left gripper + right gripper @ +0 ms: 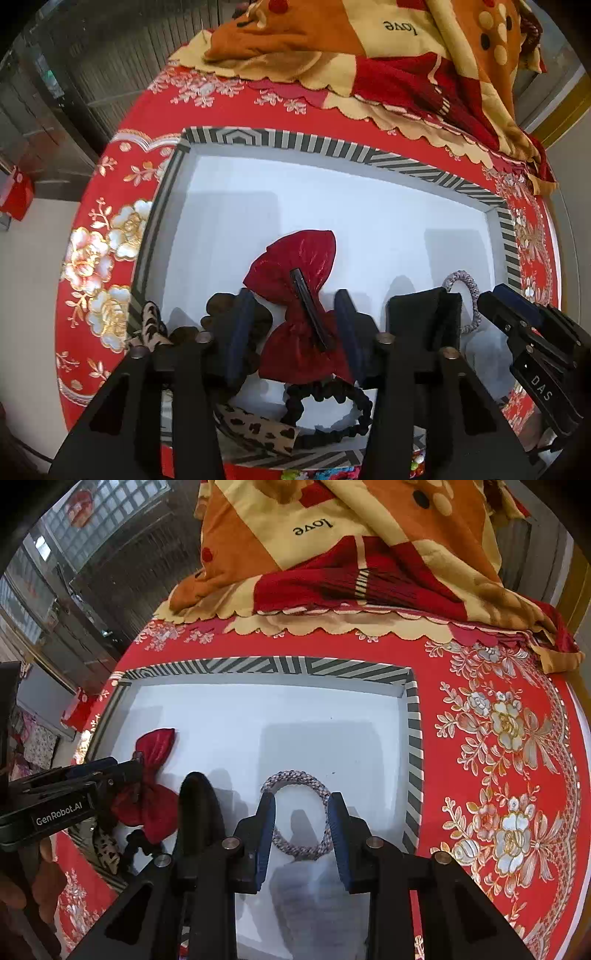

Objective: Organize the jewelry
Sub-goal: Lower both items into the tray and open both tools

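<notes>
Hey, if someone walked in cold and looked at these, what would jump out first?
Probably the red bow lying back-side up in the white tray, framed by the open left gripper. Next, the grey hair tie on the tray floor between the open right gripper's fingers. Behind the tray, an orange and red blanket is heaped on the red flowered cloth.

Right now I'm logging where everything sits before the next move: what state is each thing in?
Red bow: lying clip side up in the box, between the left jaws, not clamped.
Grey hair tie: flat on the box floor, between the right jaws, not squeezed.
Black scrunchie: lying in the box near its front edge.
Leopard band: lying beside the black scrunchie.
Striped box: open, no lid visible.
Left gripper: open.
Right gripper: open.
</notes>
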`<state>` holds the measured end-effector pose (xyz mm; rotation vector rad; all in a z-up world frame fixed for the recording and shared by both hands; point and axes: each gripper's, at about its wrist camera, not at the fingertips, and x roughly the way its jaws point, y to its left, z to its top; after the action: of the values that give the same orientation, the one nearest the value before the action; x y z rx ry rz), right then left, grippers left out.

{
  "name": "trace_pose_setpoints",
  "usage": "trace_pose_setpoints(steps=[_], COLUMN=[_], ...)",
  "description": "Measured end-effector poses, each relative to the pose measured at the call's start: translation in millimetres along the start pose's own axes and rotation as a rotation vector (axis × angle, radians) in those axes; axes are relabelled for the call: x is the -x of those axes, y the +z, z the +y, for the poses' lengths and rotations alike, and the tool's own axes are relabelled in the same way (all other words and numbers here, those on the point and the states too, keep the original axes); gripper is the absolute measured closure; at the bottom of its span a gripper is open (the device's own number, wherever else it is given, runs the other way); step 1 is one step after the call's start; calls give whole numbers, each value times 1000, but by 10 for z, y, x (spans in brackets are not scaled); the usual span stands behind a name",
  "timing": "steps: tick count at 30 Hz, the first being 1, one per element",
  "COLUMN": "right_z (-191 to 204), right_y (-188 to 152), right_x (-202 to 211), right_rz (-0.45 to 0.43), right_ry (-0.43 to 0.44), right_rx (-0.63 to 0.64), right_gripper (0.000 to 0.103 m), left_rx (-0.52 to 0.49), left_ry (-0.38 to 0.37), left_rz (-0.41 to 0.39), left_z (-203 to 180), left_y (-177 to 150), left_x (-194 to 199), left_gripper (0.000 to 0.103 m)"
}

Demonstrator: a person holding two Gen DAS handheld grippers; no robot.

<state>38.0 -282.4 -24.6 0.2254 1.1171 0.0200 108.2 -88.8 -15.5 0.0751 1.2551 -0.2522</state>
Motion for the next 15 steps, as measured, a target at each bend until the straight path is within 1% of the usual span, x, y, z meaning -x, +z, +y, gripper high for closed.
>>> trace_pose_setpoints(steps=[2, 5, 10, 15], right_z=[13, 30, 90, 161], right_y=[-12, -56, -188, -383], right_x=[63, 201, 455, 689], right_rz=[-11, -33, -67, -97], right_ry=[0, 9, 17, 27], right_rx=[1, -3, 4, 6], right_gripper=[75, 75, 74, 68], left_rx=[-3, -4, -16, -32], left_ry=[2, -4, -5, 5], left_rz=[-19, -42, -85, -127], left_z=[-12, -25, -55, -105], left_y=[-11, -29, -138, -359], left_x=[79, 203, 467, 759], left_gripper=[47, 45, 44, 44])
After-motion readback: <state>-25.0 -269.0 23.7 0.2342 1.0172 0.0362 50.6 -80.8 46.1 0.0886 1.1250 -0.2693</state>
